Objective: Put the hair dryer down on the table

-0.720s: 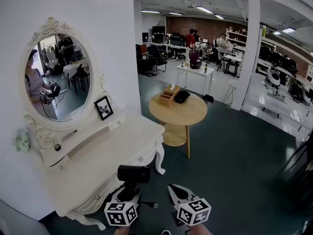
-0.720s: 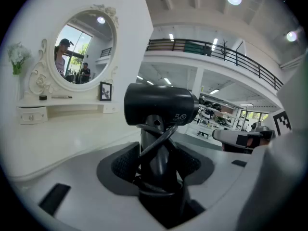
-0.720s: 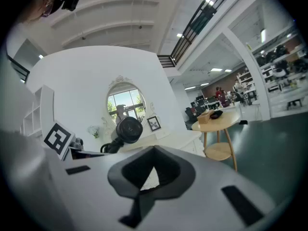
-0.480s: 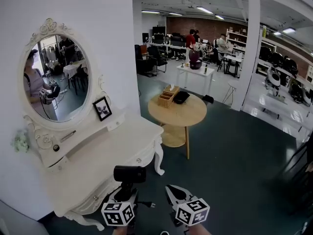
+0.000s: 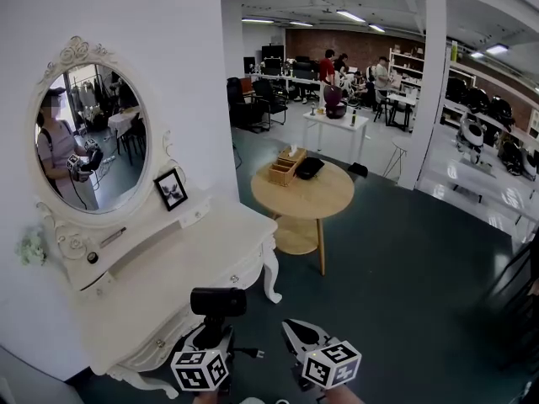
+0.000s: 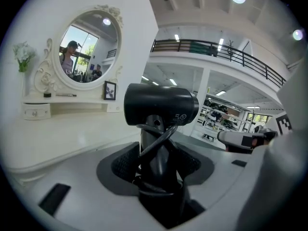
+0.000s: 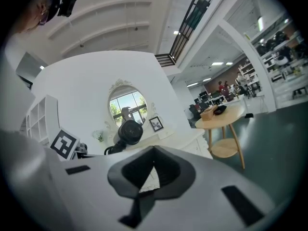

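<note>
Left gripper (image 5: 212,337) is clenching the handle of the black hair dryer (image 5: 218,301), whose cord is looping around that handle. It is holding the dryer upright by the front edge of the white dressing table (image 5: 194,259), with the barrel lying crosswise. Right gripper (image 5: 295,330) is hanging just beside it, farther from the dressing table, jaws together and gripping nothing. Behind the dressing table's top, an oval mirror (image 5: 88,137) is standing with a small picture frame (image 5: 172,189) beside it.
</note>
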Available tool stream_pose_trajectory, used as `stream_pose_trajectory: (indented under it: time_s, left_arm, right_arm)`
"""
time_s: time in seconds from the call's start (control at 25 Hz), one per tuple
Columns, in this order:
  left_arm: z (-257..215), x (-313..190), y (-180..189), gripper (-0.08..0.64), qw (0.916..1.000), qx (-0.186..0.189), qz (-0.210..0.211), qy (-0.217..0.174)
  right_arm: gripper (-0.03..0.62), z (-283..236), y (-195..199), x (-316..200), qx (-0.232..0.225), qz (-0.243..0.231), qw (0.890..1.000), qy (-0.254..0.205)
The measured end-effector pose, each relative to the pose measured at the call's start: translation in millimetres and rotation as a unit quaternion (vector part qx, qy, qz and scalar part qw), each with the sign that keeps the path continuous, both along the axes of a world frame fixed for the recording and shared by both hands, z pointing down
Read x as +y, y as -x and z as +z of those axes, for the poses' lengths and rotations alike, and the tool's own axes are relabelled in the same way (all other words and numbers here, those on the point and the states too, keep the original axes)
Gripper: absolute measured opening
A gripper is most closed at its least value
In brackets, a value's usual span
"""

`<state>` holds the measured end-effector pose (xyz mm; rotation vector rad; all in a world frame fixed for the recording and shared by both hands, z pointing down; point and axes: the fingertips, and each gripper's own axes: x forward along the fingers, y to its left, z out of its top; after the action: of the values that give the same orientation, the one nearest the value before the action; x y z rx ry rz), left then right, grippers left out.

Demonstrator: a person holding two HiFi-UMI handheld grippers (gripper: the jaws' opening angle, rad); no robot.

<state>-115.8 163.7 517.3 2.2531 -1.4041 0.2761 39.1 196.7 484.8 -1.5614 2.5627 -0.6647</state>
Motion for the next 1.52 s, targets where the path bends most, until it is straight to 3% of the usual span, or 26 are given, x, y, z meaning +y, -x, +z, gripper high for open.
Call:
stream_pose_trajectory:
  time_s: [0.44,1.12,1.52]
  left_arm:
    - [6.6,-44.6,-2.4,0.212,0.9999,0.004,-0.008,0.007]
    - [-4.3,-273.8,4.9,0.212,0.9996,0.01,0.022,-0.013]
    - [-5.6,-343.9,7.2,0.212,0.999,0.01,0.039,-0.018]
  right_arm:
    - [0.003,10.7,-13.7,-39.5,0.0,0.015,1.0,0.017]
    - [0.003,8.8,-2.3,-251.4,0.004,0.048,0.999,0.017]
    - [0.003,9.4,8.3,-317.0,0.017,0.056,0.998,0.022]
